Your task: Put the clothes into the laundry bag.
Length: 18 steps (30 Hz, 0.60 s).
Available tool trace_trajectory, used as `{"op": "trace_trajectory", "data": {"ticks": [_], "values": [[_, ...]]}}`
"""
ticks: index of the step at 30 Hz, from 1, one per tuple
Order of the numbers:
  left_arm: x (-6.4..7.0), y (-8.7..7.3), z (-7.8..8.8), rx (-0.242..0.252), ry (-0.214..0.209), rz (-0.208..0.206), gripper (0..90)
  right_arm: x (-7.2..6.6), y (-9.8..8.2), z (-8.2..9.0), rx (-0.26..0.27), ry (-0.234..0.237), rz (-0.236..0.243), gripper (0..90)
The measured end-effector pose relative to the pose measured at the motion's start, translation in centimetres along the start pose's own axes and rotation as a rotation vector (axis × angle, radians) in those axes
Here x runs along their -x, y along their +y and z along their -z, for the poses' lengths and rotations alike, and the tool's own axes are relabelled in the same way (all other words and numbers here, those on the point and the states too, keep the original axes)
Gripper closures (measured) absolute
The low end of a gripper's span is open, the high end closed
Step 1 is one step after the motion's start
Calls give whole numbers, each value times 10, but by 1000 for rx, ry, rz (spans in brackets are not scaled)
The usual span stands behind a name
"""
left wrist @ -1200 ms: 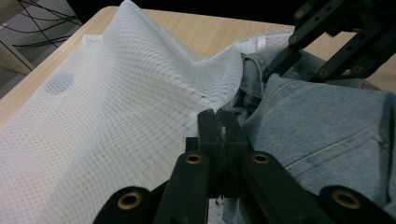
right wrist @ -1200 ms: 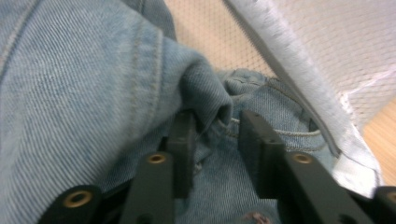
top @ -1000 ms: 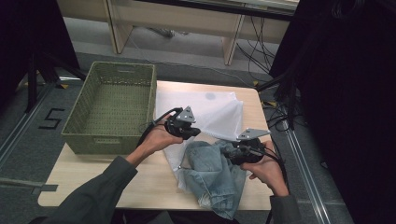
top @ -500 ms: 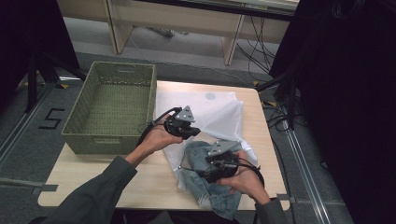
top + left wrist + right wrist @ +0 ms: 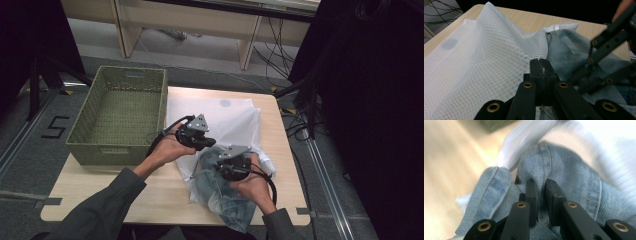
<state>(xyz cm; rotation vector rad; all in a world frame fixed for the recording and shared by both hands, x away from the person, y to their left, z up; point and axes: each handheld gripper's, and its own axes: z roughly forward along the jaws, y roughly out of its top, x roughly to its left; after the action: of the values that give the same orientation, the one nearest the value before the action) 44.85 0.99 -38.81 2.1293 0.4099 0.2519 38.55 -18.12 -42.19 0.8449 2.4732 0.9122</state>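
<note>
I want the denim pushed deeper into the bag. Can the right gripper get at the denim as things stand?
Probably yes: the right gripper has just closed its jaws on a fold of the denim garment, with nothing between. The left gripper holds the white mesh bag up.

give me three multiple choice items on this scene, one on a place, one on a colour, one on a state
1. Where does the basket stand?
A. at the table's left side, beside the mesh bag
B. on the floor
C. on top of the denim garment

2. What colour is the basket?
A. red
B. green
C. white

3. What is the left gripper doing?
A. hanging open above the basket
B. lying on the table, let go
C. shut on the mesh bag

Answers:
1 A: the high view shows it on the table's left part, next to the bag.
2 B: its weave is green.
3 C: in the left gripper view its fingers pinch white mesh.
</note>
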Motion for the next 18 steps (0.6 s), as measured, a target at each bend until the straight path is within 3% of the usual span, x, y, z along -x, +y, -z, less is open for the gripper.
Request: {"op": "trace_trajectory", "data": {"ticks": [1, 3, 6, 7, 10, 12, 13, 14, 15, 17, 18], "values": [[0, 1, 1, 5, -1, 2, 890, 5, 4, 4, -7, -3, -9, 821], [0, 1, 2, 6, 8, 3, 891, 14, 9, 1, 30, -24, -40, 821], [-3, -4, 0, -8, 18, 10, 890, 20, 4, -19, 22, -2, -82, 820], [-3, -6, -1, -19, 24, 13, 890, 20, 0, -25, -21, 19, -81, 820], [-4, -11, 1, -63, 64, -11, 877, 16, -11, -40, -55, 26, -104, 819], [-5, -17, 3, -80, 80, -9, 806, 18, -11, -38, -43, 31, -118, 817], [-5, -21, 3, -82, 114, 10, 762, 20, -11, -35, -64, 45, -118, 816], [-6, -24, 3, -101, 153, 9, 696, 20, -12, -37, -34, 34, -117, 816], [-9, -27, 1, -109, 169, 24, 650, 21, -12, -35, -59, 44, -115, 816], [-13, -34, -7, -125, 186, 79, 613, 20, -13, -38, -20, 27, -105, 814], [-14, -36, -11, -136, 199, 77, 583, 19, -13, -37, -39, 32, -118, 814]]}}
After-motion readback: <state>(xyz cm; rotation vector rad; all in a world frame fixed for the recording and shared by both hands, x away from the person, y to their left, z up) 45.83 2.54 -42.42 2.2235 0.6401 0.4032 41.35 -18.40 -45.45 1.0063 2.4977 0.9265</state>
